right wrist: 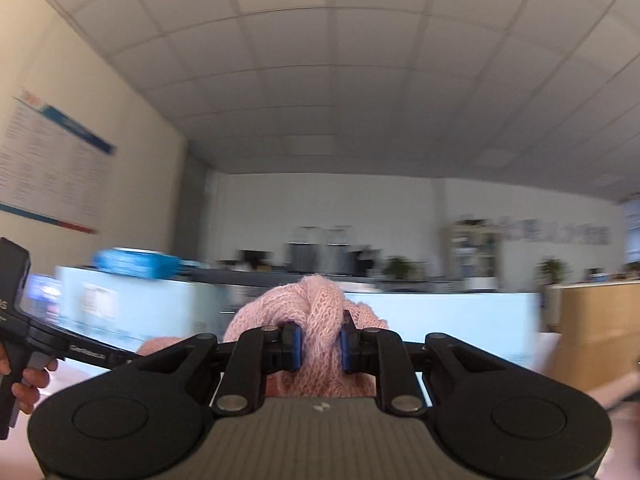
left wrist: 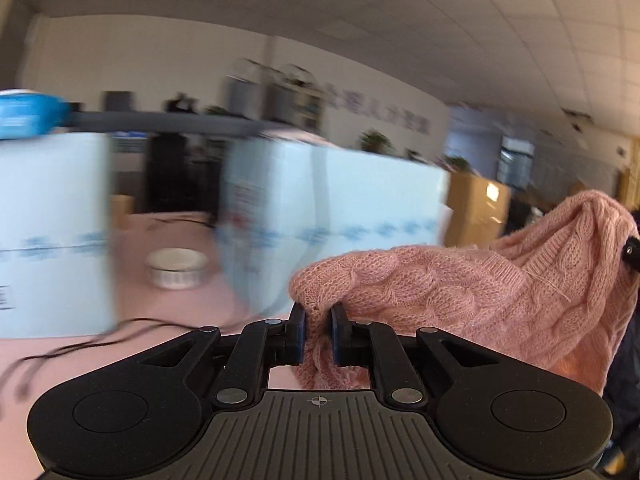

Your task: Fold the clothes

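A pink cable-knit sweater (left wrist: 460,280) hangs stretched in the air between my two grippers. In the left wrist view my left gripper (left wrist: 318,320) is shut on a bunched edge of the knit, and the fabric runs up to the right, where a bit of the other gripper (left wrist: 631,254) shows at the frame edge. In the right wrist view my right gripper (right wrist: 320,338) is shut on a thick twisted wad of the pink sweater (right wrist: 316,304). The left tool (right wrist: 24,336) and the hand holding it show at that view's left edge. Most of the garment is hidden below.
A pink table top (left wrist: 172,312) carries a white bowl (left wrist: 176,268), a loose black cord (left wrist: 80,344) and big pale blue boxes (left wrist: 360,216). A brown carton (left wrist: 476,212) stands further right. Both views are blurred with motion, showing office wall and ceiling behind.
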Demonstrator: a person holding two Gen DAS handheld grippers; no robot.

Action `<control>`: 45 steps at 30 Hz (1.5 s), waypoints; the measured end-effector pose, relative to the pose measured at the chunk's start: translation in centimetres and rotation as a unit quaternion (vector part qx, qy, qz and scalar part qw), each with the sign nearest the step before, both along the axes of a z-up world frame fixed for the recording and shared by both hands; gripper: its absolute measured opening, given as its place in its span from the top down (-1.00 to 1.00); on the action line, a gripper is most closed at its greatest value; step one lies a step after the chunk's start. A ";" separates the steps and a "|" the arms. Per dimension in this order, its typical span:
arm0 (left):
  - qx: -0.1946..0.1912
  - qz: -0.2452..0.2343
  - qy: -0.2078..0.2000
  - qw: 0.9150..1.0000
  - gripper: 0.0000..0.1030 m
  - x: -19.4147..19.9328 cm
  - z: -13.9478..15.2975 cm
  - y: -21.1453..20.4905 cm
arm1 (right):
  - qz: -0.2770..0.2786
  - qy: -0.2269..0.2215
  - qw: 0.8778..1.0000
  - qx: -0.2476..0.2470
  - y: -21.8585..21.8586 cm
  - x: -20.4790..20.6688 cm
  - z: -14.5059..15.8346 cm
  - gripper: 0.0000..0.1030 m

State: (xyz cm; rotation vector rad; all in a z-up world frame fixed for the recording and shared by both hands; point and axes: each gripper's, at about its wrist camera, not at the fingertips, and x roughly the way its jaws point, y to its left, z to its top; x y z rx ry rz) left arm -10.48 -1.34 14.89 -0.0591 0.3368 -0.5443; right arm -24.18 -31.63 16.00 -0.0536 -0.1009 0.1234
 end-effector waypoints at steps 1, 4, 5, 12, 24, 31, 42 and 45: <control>-0.002 0.024 0.003 1.000 0.78 -0.3 0.3 2.3 | 0.019 0.002 1.000 0.000 0.9 1.2 0.3 0.63; -0.012 0.089 0.017 0.996 0.78 -0.5 1.1 8.2 | 0.043 0.022 0.999 0.004 3.9 5.5 0.4 0.62; -0.018 0.114 0.025 0.993 0.78 -0.4 1.4 10.2 | 0.048 0.034 0.998 0.011 4.6 6.7 0.5 0.62; -0.037 0.181 -0.030 0.982 0.78 -0.4 4.8 14.9 | 0.091 -0.011 0.994 0.051 5.1 8.8 1.1 0.56; -0.066 0.126 0.292 0.946 -0.35 0.5 -10.7 19.0 | 0.086 0.398 0.911 -0.065 -1.6 3.6 -13.3 -0.44; -0.052 0.054 0.214 0.974 -0.88 -2.0 -8.4 17.9 | 0.086 0.327 0.937 0.085 -6.4 3.3 -9.6 -0.92; 0.108 0.021 0.195 0.975 -0.91 1.9 -12.0 8.8 | 0.130 0.401 0.904 -0.069 6.7 13.3 -12.9 0.21; 0.129 0.041 0.172 0.976 -0.26 2.5 -11.6 8.4 | 0.115 0.388 0.914 -0.037 5.9 13.9 -12.0 0.56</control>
